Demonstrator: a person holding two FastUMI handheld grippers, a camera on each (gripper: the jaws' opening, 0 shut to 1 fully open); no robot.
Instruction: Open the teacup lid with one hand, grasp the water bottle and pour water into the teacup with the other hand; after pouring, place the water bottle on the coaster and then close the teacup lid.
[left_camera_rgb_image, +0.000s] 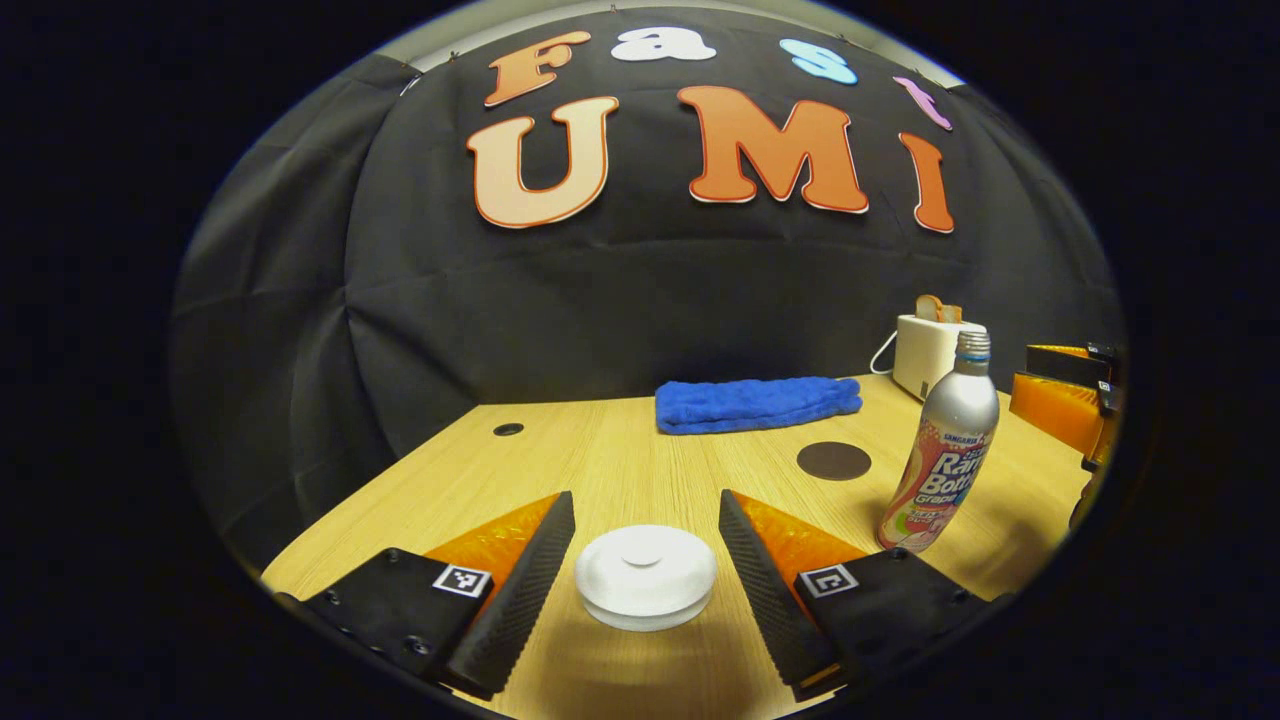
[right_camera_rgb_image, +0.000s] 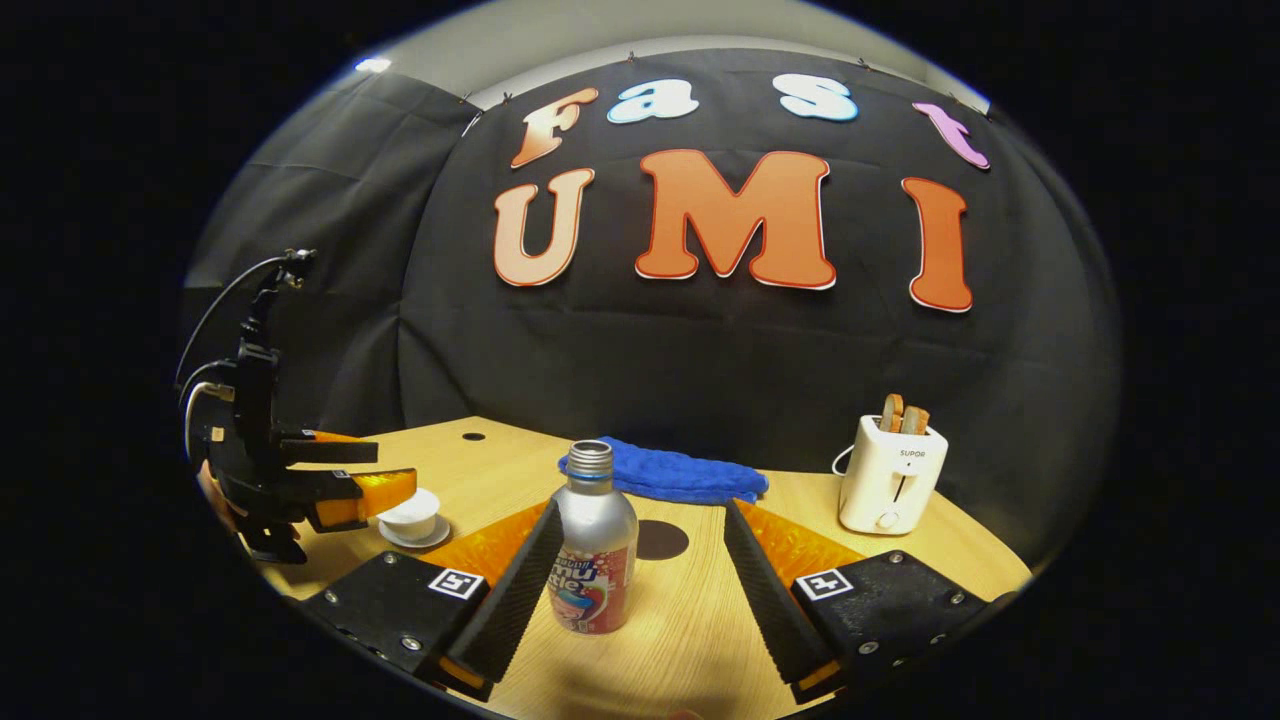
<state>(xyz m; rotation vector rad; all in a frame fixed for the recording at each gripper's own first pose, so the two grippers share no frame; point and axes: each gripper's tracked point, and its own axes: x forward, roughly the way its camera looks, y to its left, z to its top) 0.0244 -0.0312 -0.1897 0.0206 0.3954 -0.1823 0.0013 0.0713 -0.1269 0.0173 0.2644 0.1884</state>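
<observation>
Pale wood-grain table (left_camera_rgb_image: 620, 470) carried everything, and on it, toward the back, lay a folded blue towel (left_camera_rgb_image: 757, 403) with a white toaster (left_camera_rgb_image: 930, 352) holding slices of bread off to one side. In the left gripper view the left gripper (left_camera_rgb_image: 646, 560) stood wide open, its two fingers flanking the round white teacup lid (left_camera_rgb_image: 646, 575) with a clear gap on either side, neither finger touching it; the lid still sat on the white teacup (right_camera_rgb_image: 412, 519), which in the right gripper view rested on its saucer under that gripper. A silver aluminium water bottle (right_camera_rgb_image: 592, 545) with a colourful printed label and no cap stood upright on the table, well to the side of the lidded cup. In the right gripper view the right gripper (right_camera_rgb_image: 638, 570) was likewise wide open, and the bottle stood between its fingers, close against one finger and apart from the other, so it was not gripped. Just beyond the bottle lay the small dark round coaster (right_camera_rgb_image: 662, 539), flat and bare on the wood.
</observation>
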